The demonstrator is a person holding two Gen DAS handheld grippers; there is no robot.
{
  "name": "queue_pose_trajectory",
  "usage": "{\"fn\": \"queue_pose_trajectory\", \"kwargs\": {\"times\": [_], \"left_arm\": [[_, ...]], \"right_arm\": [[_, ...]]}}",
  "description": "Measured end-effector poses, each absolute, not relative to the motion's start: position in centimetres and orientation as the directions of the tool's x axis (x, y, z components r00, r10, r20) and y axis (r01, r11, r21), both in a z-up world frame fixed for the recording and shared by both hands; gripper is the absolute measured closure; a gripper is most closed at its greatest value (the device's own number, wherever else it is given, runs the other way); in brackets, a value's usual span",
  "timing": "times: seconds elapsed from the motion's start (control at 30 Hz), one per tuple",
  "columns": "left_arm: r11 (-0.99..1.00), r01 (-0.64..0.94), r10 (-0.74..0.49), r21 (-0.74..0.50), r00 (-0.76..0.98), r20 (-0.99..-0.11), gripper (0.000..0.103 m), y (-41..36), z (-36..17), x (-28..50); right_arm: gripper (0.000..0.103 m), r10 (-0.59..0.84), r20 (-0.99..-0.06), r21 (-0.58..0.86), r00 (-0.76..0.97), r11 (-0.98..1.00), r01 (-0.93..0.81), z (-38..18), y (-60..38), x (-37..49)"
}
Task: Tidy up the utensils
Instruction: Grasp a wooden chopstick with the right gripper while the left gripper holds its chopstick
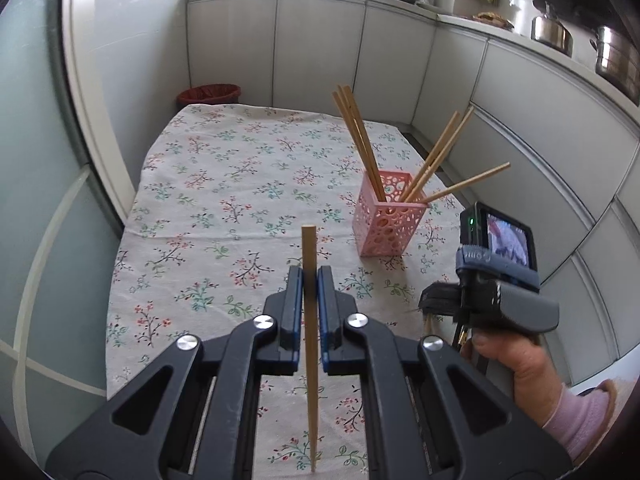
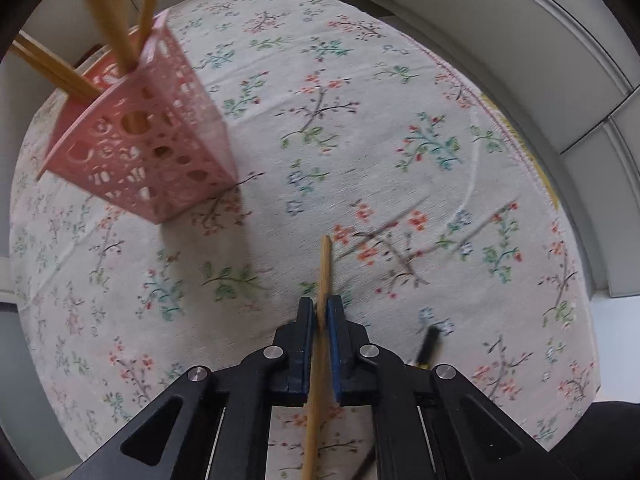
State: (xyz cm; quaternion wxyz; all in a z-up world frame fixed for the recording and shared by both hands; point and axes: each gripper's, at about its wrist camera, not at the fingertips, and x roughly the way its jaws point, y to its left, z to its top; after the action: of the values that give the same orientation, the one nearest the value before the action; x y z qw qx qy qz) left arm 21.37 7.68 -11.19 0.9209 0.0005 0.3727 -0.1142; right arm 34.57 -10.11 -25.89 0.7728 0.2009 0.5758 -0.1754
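A kitchen with pale cabinets surrounds a worktop (image 1: 224, 208) under a floral cloth; one pink holder (image 1: 387, 216) stands on it, with six chopsticks (image 1: 360, 136) leaning inside; the left gripper (image 1: 310, 280) has its fingers clamped on one chopstick (image 1: 310, 344); the right gripper (image 2: 320, 312) pinches another chopstick (image 2: 323, 268), near the holder.

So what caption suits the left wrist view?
Left gripper clamps one chopstick above the flowered tablecloth, pink holder beyond.
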Motion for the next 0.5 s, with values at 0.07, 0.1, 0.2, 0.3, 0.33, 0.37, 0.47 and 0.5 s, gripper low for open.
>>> {"fn": "queue_pose_trajectory", "kwargs": {"times": [0.07,0.1,0.2,0.3,0.33,0.37,0.47,0.5], "left_arm": [[0.976,0.196,-0.205,-0.091,0.709,-0.674,0.095,8.2,-10.9,21.1],[0.977,0.191,-0.205,-0.096,0.713,-0.670,0.095,8.4,-10.7,21.0],[0.979,0.173,-0.203,-0.111,0.733,-0.649,0.095,9.0,-10.1,20.4],[0.980,0.164,-0.198,-0.113,0.746,-0.636,0.095,9.4,-9.5,19.9],[0.980,0.162,-0.196,-0.111,0.750,-0.632,0.095,9.5,-9.2,19.7],[0.981,0.163,-0.195,-0.109,0.754,-0.628,0.095,9.5,-9.0,19.5],[0.980,0.170,-0.198,-0.107,0.740,-0.643,0.095,9.5,-8.9,19.4],[0.979,0.170,-0.201,-0.112,0.719,-0.666,0.095,9.5,-9.3,19.8]], "right_arm": [[0.097,0.007,-0.950,0.166,0.314,0.860,0.483,-25.9,-9.2,34.2],[0.097,0.025,-0.941,0.191,0.339,0.862,0.468,-25.7,-8.8,33.8],[0.097,0.092,-0.895,0.280,0.437,0.878,0.388,-24.4,-7.4,32.5],[0.097,0.152,-0.834,0.327,0.531,0.911,0.253,-21.5,-5.7,30.9],[0.097,0.174,-0.820,0.337,0.545,0.917,0.215,-20.7,-5.4,30.6],[0.097,0.202,-0.803,0.345,0.561,0.925,0.161,-19.7,-5.1,30.1],[0.097,0.240,-0.764,0.338,0.598,0.940,0.054,-17.1,-5.2,28.3],[0.097,0.250,-0.761,0.339,0.599,0.940,0.038,-16.5,-5.4,27.7]]}}
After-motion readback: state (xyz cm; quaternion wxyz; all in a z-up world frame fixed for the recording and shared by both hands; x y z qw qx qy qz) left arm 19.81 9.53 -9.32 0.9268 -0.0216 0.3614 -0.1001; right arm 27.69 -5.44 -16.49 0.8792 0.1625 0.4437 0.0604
